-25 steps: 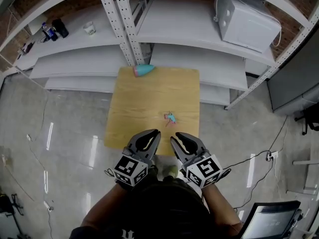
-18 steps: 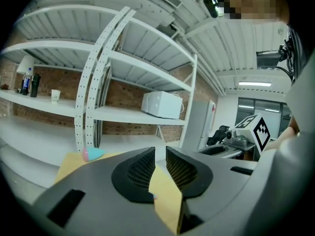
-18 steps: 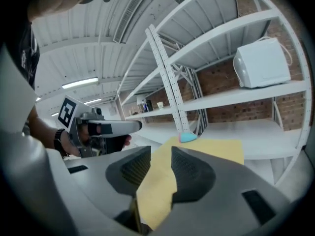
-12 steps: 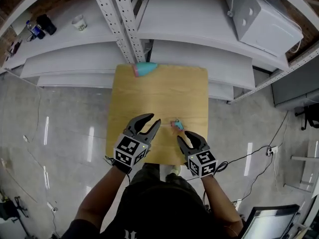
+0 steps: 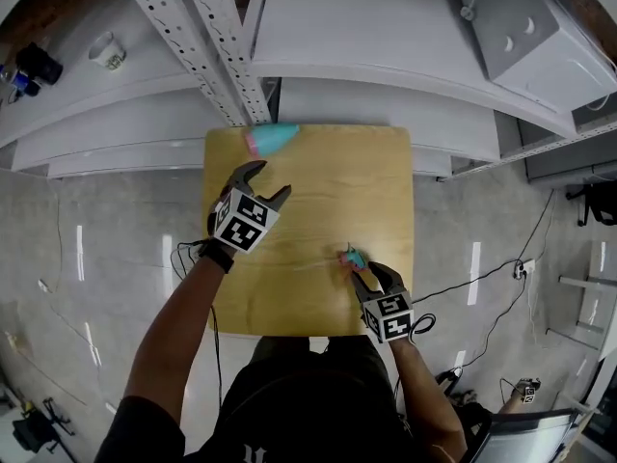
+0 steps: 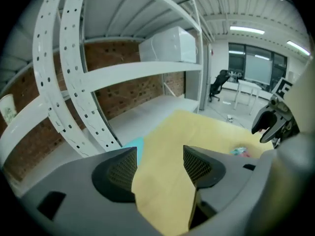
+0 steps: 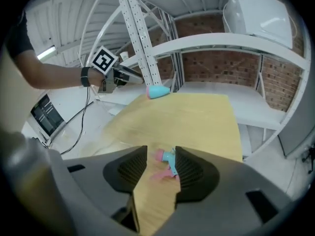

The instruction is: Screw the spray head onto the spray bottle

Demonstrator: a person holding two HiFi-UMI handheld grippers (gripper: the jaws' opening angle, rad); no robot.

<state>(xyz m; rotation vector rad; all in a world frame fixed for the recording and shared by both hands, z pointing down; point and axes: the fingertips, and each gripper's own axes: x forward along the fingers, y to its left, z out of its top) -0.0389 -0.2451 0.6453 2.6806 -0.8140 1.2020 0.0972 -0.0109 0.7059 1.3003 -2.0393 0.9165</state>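
A teal spray bottle (image 5: 273,139) with a pink end lies on its side at the far edge of the wooden table (image 5: 318,191). It shows too in the left gripper view as the bottle (image 6: 134,145) and in the right gripper view as the bottle (image 7: 158,91). My left gripper (image 5: 266,180) hovers just short of it, jaws opening, nothing between them (image 6: 160,166). The small teal and pink spray head (image 5: 352,256) lies near the table's front right. My right gripper (image 5: 367,271) is at it, jaws opening, with the spray head (image 7: 166,157) lying between the tips (image 7: 161,167), not pinched.
White metal shelving (image 5: 318,27) with perforated uprights (image 5: 207,37) stands right behind the table. A white box-shaped appliance (image 5: 540,32) sits on a shelf at the right. Cables (image 5: 482,287) run over the glossy floor to the right of the table.
My left gripper has gone forward and left toward the bottle and opened. My right gripper has reached out to the spray head and its jaws stand wider.
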